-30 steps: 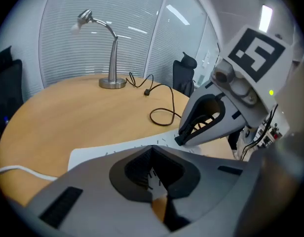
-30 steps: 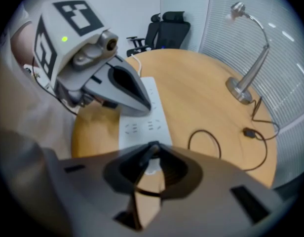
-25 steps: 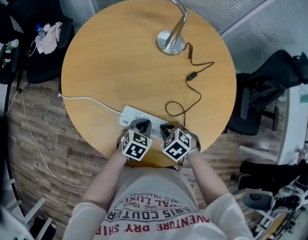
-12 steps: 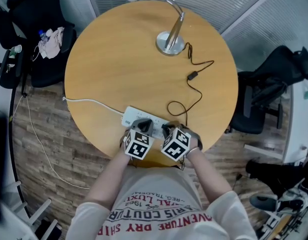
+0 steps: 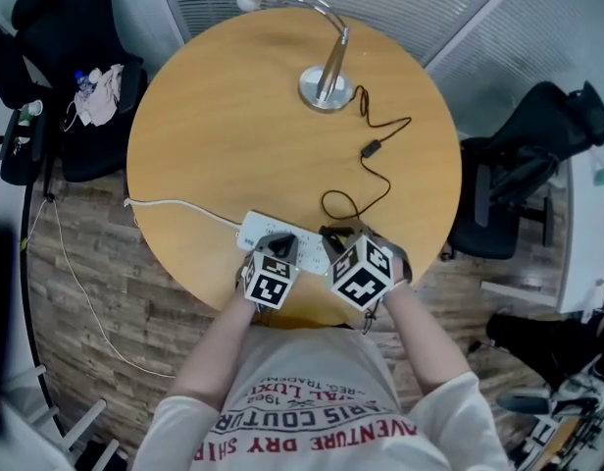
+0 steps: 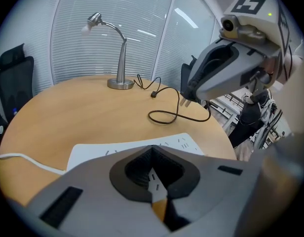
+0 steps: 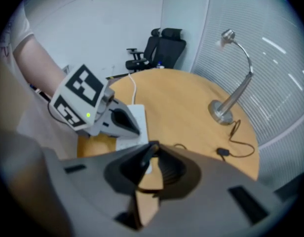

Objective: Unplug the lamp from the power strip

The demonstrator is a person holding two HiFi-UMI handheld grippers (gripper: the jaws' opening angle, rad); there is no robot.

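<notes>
Right gripper is clamped on the small black plug of the lamp cord, and the plug is held in the air just above the near-right end of the long white power strip, with its metal prongs bare and clear of the sockets. In the right gripper view the dark plug is seen pinched between that gripper's jaws. The left gripper is set over the middle of the power strip with its jaws pressed together and nothing between them; in the left gripper view the white top of the strip is seen directly under the tips.

The power strip is laid on the round light-wood table close to the edge nearest the person. A thin white cable is run from the left end of the power strip across the table and over its left edge. The thin black cord is looped on the table just behind the power strip and is led past a small black inline switch, farther back from the power strip. The silver gooseneck desk lamp is stood upright on its round base at the side of the table opposite the power strip, well apart from it.
</notes>
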